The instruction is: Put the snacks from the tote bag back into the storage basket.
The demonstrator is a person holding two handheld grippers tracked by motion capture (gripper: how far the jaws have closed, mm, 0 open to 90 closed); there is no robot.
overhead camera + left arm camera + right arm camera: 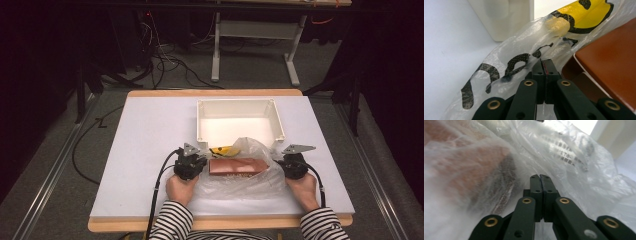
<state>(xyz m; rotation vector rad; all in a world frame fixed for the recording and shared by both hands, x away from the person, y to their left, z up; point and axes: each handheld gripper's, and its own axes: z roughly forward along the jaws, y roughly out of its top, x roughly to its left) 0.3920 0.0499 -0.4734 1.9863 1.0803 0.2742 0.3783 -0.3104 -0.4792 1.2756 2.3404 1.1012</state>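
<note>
Low in the centre of the high view, on the white table (150, 150): a clear plastic bag (245, 175) with a brown box (235, 166) inside, just below the open white container (239, 120). At the bag's left edge, the left gripper (196, 165), jaws pressed together on the printed film (521, 62) seen mid-frame in its own view. At the bag's right edge, the right gripper (286, 162), jaws likewise closed, pinching the clear plastic (564, 157) with the box blurred at upper left.

A white-topped counter (150, 150) with a wooden edge stands on grey carpet (45, 165). Beyond it, black cables (165, 62) trail across the floor beside a grey desk frame (255, 35); the surroundings are dark.
</note>
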